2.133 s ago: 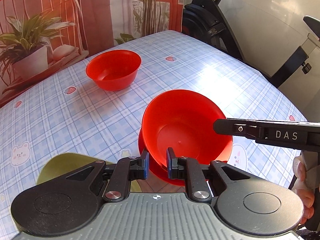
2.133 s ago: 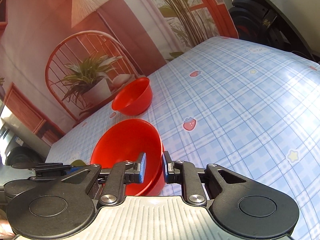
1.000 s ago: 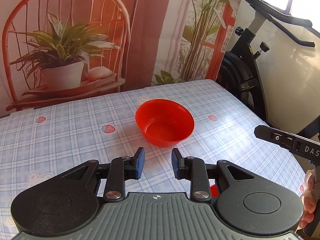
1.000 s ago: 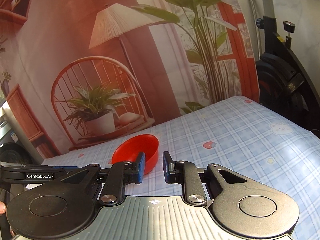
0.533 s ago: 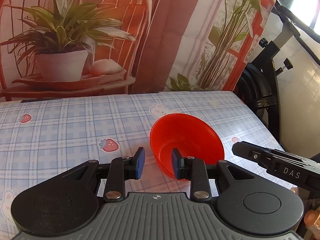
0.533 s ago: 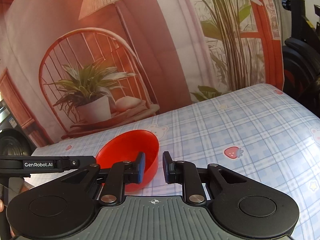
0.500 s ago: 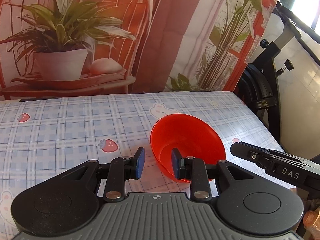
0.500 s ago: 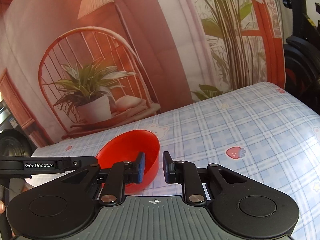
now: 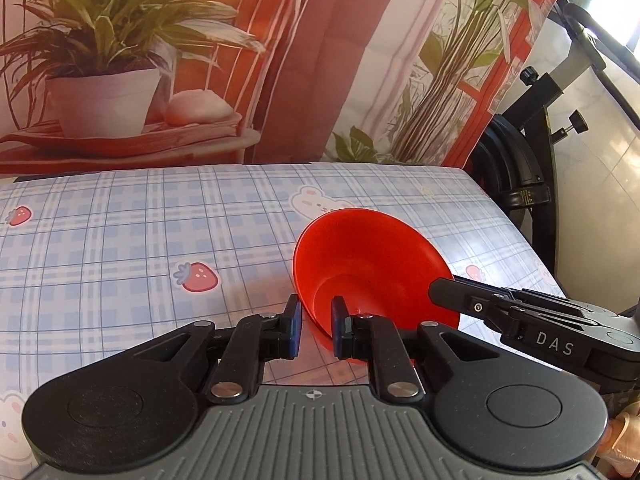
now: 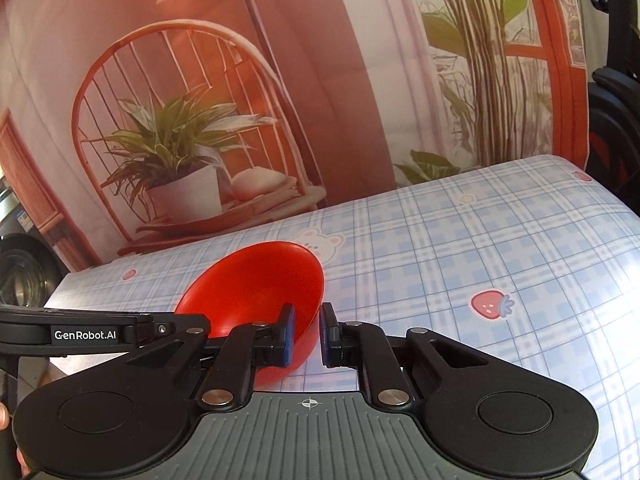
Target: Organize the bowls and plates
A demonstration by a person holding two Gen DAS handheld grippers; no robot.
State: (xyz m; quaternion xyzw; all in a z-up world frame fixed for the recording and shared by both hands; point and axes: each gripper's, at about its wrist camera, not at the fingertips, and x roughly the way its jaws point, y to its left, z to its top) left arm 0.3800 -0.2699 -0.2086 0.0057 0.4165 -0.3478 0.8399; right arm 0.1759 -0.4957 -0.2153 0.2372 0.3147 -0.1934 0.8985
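A red bowl (image 9: 368, 268) sits on the checked tablecloth, also in the right wrist view (image 10: 256, 288). My left gripper (image 9: 314, 330) straddles the bowl's left rim, one finger inside and one outside, with the jaws slightly apart around it. My right gripper (image 10: 306, 336) straddles the bowl's right rim the same way, with a small gap between the jaws. The right gripper's side (image 9: 532, 322) shows in the left wrist view, and the left gripper's side (image 10: 92, 332) shows in the right wrist view. The earlier stacked bowl and plate are out of view.
The table (image 9: 120, 240) has a blue plaid cloth with strawberry and bear prints. A printed backdrop (image 10: 280, 100) with a plant hangs behind the far edge. A black exercise bike (image 9: 536, 152) stands off the table's right side.
Both grippers left the stacked bowl and plate and moved to the far bowl. They have come closer, and each now has its jaws around the bowl's rim.
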